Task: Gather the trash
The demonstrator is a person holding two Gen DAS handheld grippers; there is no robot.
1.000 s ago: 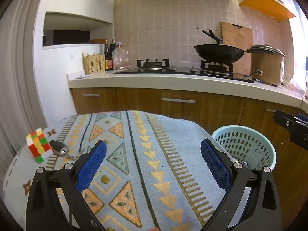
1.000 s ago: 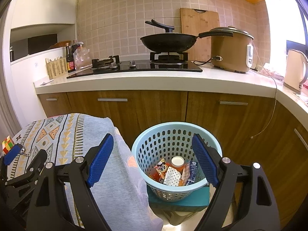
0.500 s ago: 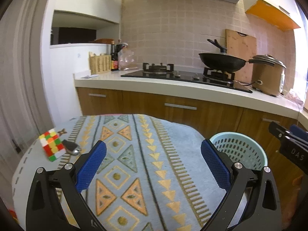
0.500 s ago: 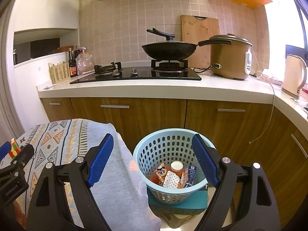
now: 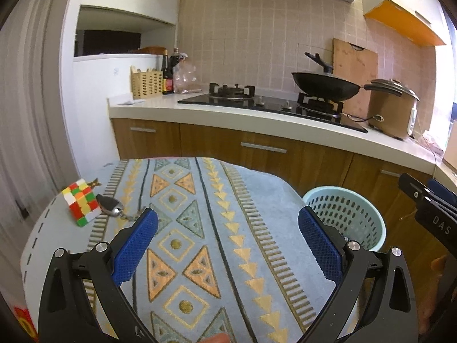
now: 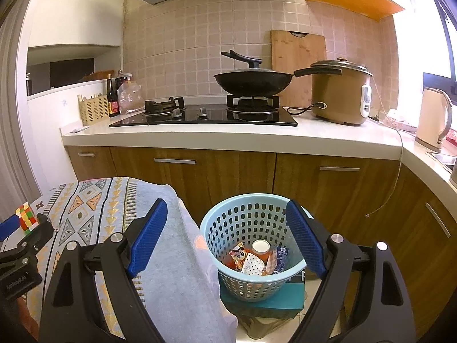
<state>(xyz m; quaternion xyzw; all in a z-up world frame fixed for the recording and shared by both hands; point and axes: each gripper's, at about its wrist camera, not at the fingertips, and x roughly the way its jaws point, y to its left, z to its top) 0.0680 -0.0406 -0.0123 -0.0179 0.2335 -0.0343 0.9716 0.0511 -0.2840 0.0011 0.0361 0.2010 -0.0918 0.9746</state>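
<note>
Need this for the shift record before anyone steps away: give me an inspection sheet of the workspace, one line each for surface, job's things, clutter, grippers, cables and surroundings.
Surface: patterned tablecloth covers the table.
Job's things: blue basket beside the table, holding wrappers and a small jar.
Clutter: puzzle cube touching a key fob on the cloth.
Grippers: left gripper and right gripper open, nothing between the jaws.
Cables: rice cooker cord on the counter.
Surroundings: wok on the stove, kettle.

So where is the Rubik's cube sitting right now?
In the left wrist view the Rubik's cube sits at the left edge of the patterned tablecloth, touching a key fob on its right, across the table from the blue basket.
</note>
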